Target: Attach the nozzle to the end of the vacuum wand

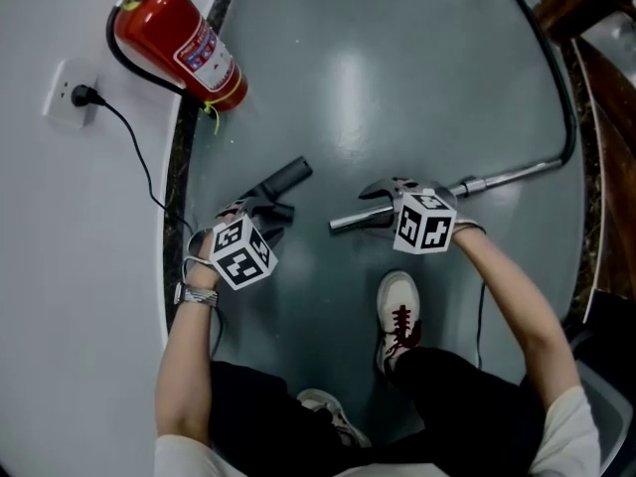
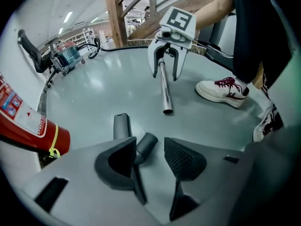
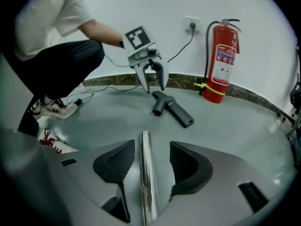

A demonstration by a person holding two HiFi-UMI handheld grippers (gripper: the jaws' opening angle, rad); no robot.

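Here, both grippers are open low over the grey floor (image 1: 397, 87), one at the nozzle and one astride the vacuum wand.

The left gripper (image 2: 148, 154) has its jaws apart. The dark nozzle (image 2: 121, 126) lies on the floor with its short socket end between the jaw tips, close against the left-hand pad and not clamped. The right gripper (image 3: 151, 161) also has its jaws spread. The shiny metal wand (image 3: 146, 173) runs lengthwise between them with a gap on each side. The wand's open end points toward the nozzle, and the two are near but apart. Farther out, a white and red shoe (image 1: 397, 311) stands just behind the right gripper. A red fire extinguisher (image 1: 179, 38) leans at the wall beyond the nozzle.
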